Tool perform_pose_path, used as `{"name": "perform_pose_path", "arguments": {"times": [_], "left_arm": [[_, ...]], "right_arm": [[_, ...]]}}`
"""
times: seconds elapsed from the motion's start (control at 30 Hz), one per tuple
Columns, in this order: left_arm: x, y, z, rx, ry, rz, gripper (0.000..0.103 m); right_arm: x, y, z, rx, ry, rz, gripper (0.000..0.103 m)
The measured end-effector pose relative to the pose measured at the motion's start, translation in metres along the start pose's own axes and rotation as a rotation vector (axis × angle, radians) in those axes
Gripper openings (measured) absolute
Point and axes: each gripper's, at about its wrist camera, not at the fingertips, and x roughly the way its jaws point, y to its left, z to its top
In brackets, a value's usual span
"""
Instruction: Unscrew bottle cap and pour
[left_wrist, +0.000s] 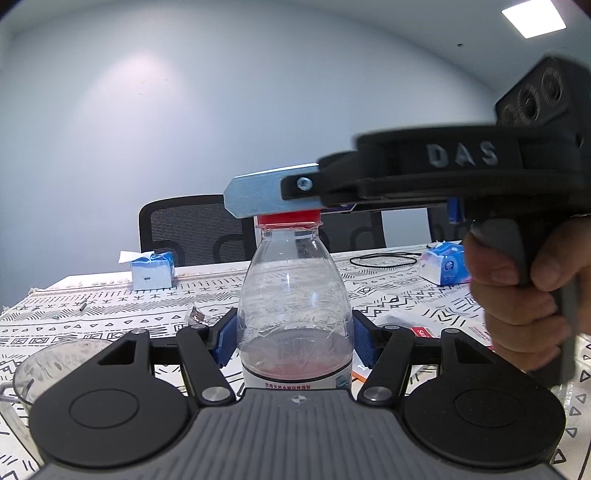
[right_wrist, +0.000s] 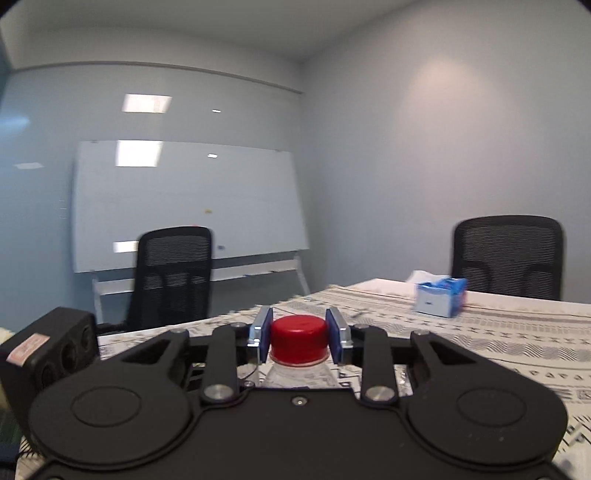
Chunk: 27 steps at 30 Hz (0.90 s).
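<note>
A clear plastic bottle (left_wrist: 293, 295) with a red cap (left_wrist: 289, 218) stands upright on the patterned tablecloth, with a little pinkish liquid at its bottom. My left gripper (left_wrist: 293, 334) is shut on the bottle's body, one blue pad on each side. My right gripper (right_wrist: 299, 338) comes in from the right at cap height; its blue pads sit on both sides of the red cap (right_wrist: 299, 338), touching or nearly touching it. In the left wrist view the right gripper's finger (left_wrist: 258, 197) covers the cap's top. A clear measuring cup (left_wrist: 48, 365) stands at the lower left.
A blue tissue box (left_wrist: 152, 271) stands at the back left of the table (left_wrist: 110, 314), a tissue pack (left_wrist: 445, 266) and a black cable loop (left_wrist: 384, 260) at the back right. Papers (left_wrist: 424, 332) lie right of the bottle. Black office chairs (right_wrist: 508, 254) stand behind the table.
</note>
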Motion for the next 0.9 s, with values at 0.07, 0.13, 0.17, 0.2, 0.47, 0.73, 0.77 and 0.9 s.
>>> {"name": "perform_pose_path", "arguments": {"times": [0.07, 0.13, 0.17, 0.2, 0.47, 0.73, 0.77, 0.9], "left_arm": [[0.002, 0.001, 0.0, 0.002, 0.002, -0.002, 0.059], [0.005, 0.003, 0.0, 0.0, 0.002, -0.002, 0.059], [0.005, 0.003, 0.0, -0.001, 0.002, -0.002, 0.059], [0.005, 0.003, 0.0, -0.002, 0.001, -0.002, 0.059], [0.005, 0.002, 0.0, -0.003, 0.001, 0.002, 0.059], [0.006, 0.002, 0.0, 0.002, 0.0, 0.004, 0.059], [0.006, 0.003, -0.001, 0.002, 0.0, 0.004, 0.059], [0.007, 0.002, 0.0, 0.002, 0.0, 0.006, 0.059]], "right_arm": [[-0.002, -0.008, -0.001, -0.014, -0.006, 0.051, 0.033], [-0.003, -0.013, 0.0, -0.006, -0.004, 0.08, 0.033], [-0.003, -0.014, 0.002, -0.005, -0.004, 0.087, 0.033], [-0.004, -0.013, 0.003, -0.003, -0.005, 0.085, 0.033], [-0.009, -0.001, 0.005, 0.033, -0.027, 0.005, 0.034], [0.007, 0.026, 0.013, 0.068, -0.017, -0.148, 0.052], [0.009, 0.029, 0.014, 0.081, -0.015, -0.175, 0.056], [0.017, 0.038, 0.013, 0.109, 0.01, -0.263, 0.056]]}}
